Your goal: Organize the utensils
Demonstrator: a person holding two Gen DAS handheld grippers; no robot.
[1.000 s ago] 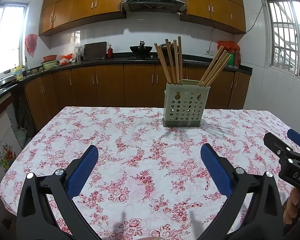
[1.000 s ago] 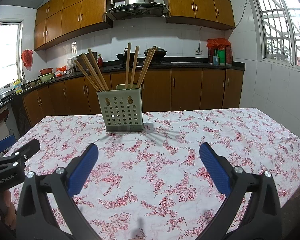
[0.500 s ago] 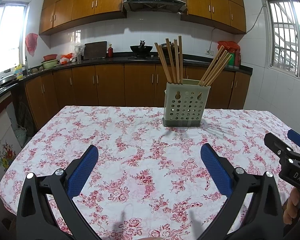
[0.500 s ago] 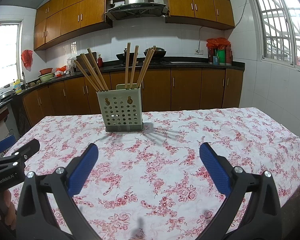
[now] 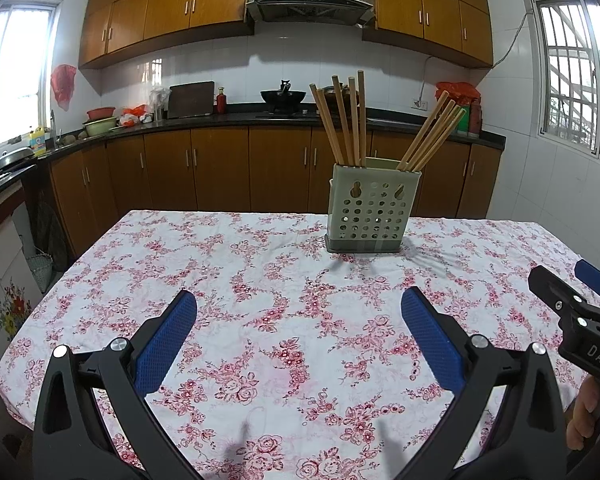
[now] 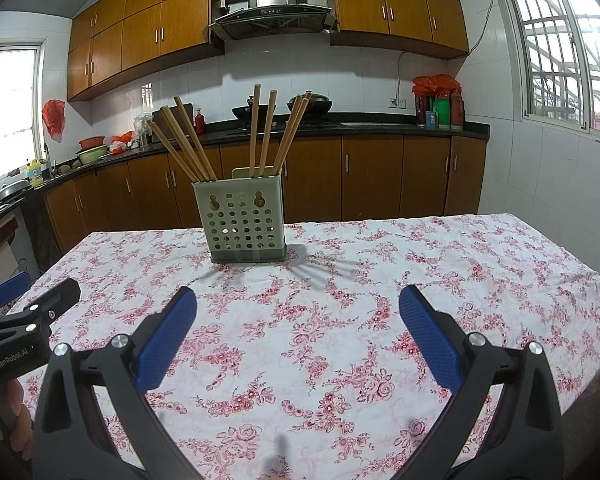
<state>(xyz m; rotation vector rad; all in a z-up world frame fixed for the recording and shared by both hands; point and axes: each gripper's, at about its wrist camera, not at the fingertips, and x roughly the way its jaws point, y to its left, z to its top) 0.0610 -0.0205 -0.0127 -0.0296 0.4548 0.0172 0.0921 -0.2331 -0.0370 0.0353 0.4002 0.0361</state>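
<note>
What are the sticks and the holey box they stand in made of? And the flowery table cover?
The chopsticks look like plain wood or bamboo: tan, matte, straight. The holder looks like molded plastic: pale grey-green, smooth, with neat round holes. The tablecloth seems to be thin printed fabric: soft wrinkles and pink flowers.

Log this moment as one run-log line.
left gripper: open, empty | right gripper: open, empty | chopsticks: standing in holder | table: no loose utensils visible
</note>
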